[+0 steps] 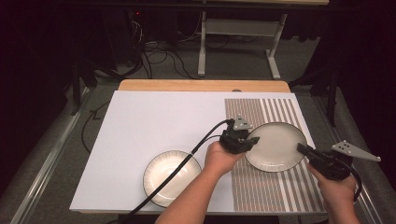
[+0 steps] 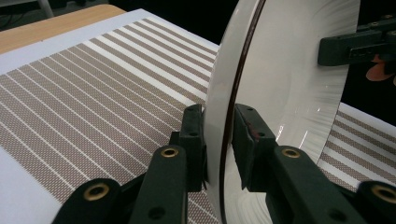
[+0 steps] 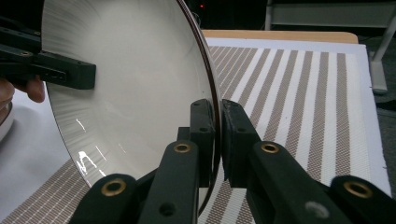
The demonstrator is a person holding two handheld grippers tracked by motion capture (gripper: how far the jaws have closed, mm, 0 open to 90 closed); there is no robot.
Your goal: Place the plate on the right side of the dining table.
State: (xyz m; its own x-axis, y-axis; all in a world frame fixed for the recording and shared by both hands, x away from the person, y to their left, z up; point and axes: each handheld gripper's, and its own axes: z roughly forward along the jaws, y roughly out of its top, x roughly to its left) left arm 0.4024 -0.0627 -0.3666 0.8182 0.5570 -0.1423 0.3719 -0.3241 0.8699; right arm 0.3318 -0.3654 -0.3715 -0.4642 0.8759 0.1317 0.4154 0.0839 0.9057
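Note:
A white plate with a dark rim (image 1: 275, 147) is held over the striped placemat (image 1: 261, 112) at the table's right side, with a gripper on each side. My left gripper (image 1: 250, 141) is shut on its left rim, the pads pressing either face (image 2: 218, 116). My right gripper (image 1: 301, 148) is shut on the opposite rim (image 3: 217, 109). In the left gripper view the plate (image 2: 289, 84) stands edge-on, with the right gripper's jaw on its far rim. The right gripper view shows the plate's glossy inside (image 3: 130, 93). A second, similar plate (image 1: 170, 177) lies on the white board, near its front edge.
The white board (image 1: 163, 116) covers a wooden table (image 1: 201, 85). The brown-and-white striped placemat (image 2: 93, 93) lies along its right part (image 3: 289, 93). My left gripper's cable (image 1: 187, 161) trails across the second plate. Beyond the table are a grey floor, cables and a desk frame (image 1: 238, 42).

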